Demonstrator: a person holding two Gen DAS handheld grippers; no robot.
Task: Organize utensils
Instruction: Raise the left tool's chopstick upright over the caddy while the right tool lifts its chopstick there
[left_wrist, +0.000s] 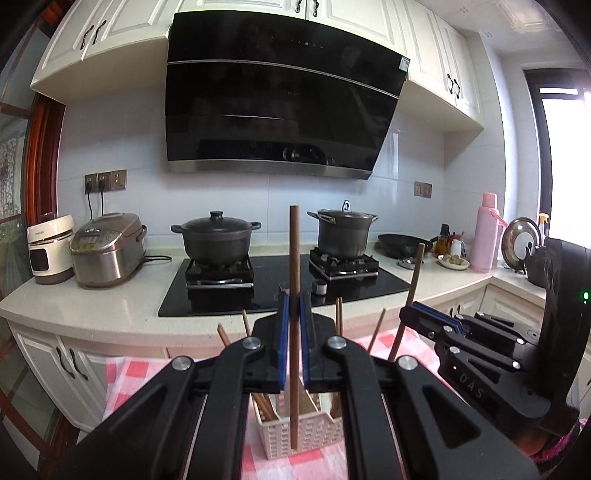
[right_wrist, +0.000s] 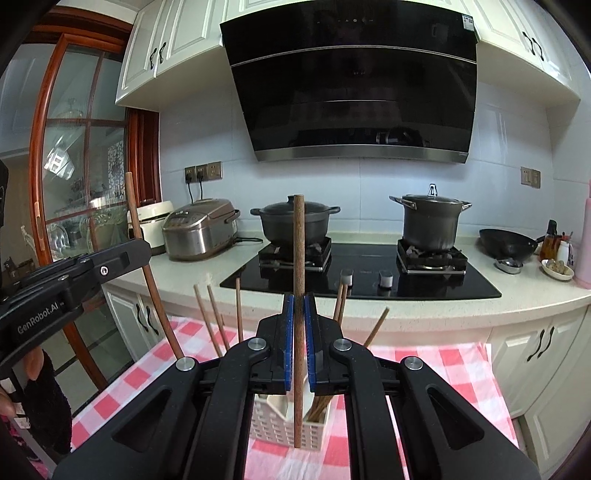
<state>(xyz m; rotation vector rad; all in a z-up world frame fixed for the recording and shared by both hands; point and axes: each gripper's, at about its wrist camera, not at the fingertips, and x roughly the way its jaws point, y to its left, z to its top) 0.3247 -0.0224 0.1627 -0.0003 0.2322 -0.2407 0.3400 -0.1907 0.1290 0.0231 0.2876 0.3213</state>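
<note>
Left wrist view shows the left gripper (left_wrist: 294, 306) held level, pointing toward the stove (left_wrist: 284, 280), with its blue pads (left_wrist: 283, 332) squeezed tight on a brown chopstick (left_wrist: 294, 258). This chopstick stands straight up, and its lower end hangs in front of the white basket (left_wrist: 303, 432). The basket sits on a pink checked cloth (left_wrist: 122, 373) and has more chopsticks (left_wrist: 264, 404) leaning inside it. Off to the right, the right gripper (left_wrist: 415, 308) comes in from the side, also level, and pinches a second chopstick (left_wrist: 415, 273) that tilts a little. Right wrist view shows the right gripper (right_wrist: 299, 302) clamped on its chopstick (right_wrist: 298, 251), which stands upright above the same basket (right_wrist: 275, 424). Loose sticks (right_wrist: 210, 317) poke up around it from the basket. At the left edge of this view the left gripper (right_wrist: 142, 243) reaches in with its own chopstick (right_wrist: 135, 210) leaning. A hand (right_wrist: 33, 363) in a dark sleeve holds that tool. Behind, two dark pots (right_wrist: 293, 221) sit on the stove (right_wrist: 369, 277), and a rice cooker (right_wrist: 201, 229) stands on the counter (right_wrist: 480, 306).
</note>
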